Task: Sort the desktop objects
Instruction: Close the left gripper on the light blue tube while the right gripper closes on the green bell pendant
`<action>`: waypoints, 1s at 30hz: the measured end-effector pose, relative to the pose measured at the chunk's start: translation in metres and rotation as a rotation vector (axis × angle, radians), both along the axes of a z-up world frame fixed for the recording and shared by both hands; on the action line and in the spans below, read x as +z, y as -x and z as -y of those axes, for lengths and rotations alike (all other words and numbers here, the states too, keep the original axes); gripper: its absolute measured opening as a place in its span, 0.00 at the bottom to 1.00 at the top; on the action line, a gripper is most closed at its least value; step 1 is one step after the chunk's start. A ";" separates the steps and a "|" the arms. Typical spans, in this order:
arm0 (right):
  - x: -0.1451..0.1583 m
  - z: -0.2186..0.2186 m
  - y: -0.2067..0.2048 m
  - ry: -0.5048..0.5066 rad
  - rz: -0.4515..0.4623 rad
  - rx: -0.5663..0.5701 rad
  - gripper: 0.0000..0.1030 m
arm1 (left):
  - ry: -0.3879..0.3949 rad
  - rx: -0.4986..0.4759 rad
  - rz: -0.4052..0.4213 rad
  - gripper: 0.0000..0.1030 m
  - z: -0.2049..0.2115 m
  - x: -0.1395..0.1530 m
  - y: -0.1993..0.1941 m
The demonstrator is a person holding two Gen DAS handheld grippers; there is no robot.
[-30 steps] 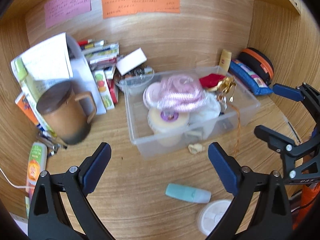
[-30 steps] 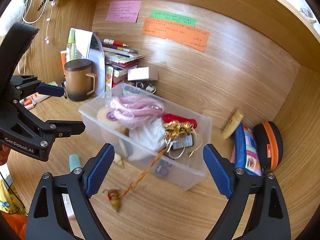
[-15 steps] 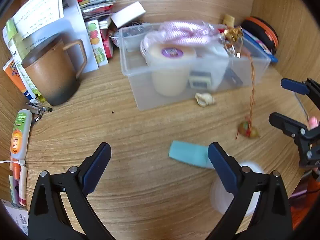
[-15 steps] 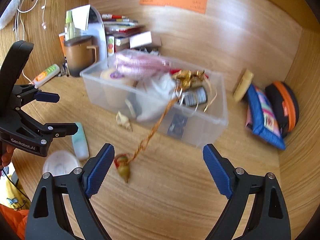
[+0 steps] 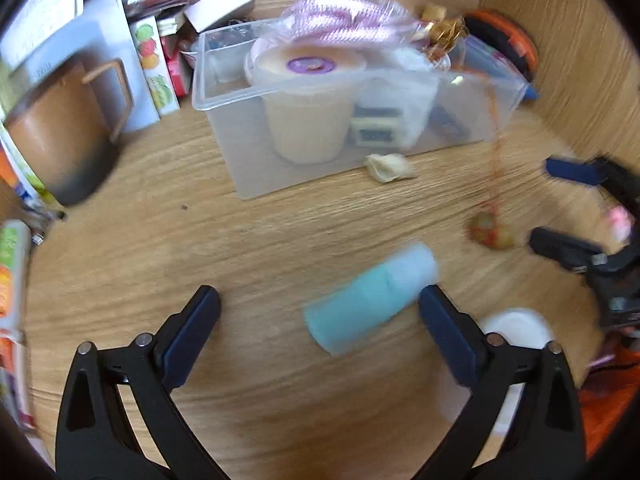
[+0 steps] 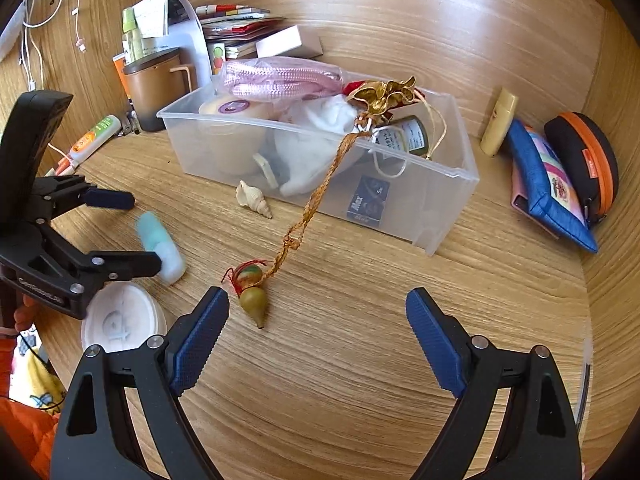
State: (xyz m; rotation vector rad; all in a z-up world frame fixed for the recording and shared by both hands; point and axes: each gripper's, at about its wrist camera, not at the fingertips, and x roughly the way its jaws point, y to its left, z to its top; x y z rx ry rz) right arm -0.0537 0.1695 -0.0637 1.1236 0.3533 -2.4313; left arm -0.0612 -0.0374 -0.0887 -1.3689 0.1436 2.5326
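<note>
Left wrist view: blurred teal tube (image 5: pixel 370 302) between the parted jaws of the left gripper (image 5: pixel 320 320).
Its jaws just widened, gripping nothing; right gripper (image 6: pixel 318 334) jaws apart, empty.

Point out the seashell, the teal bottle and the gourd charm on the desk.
seashell (image 6: pixel 253 198): right wrist view, middle of the shell.
teal bottle (image 5: pixel 370 298): left wrist view, mid body, blurred.
gourd charm (image 6: pixel 253 297): right wrist view, lower bulb.

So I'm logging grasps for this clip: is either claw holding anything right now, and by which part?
Nothing is held. The left claw stands open around the teal tube, pads not pressing; the right claw is open over bare desk.
</note>
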 end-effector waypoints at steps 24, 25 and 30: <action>-0.025 0.031 0.014 0.007 0.067 0.115 0.52 | 0.070 0.119 -0.073 0.88 0.004 -0.003 0.003; -0.025 0.031 0.014 0.007 0.066 0.117 0.50 | 0.067 0.113 -0.073 0.85 0.004 -0.003 0.003; -0.025 0.033 0.013 0.012 0.057 0.124 0.37 | 0.029 0.103 -0.062 0.72 0.007 0.000 0.005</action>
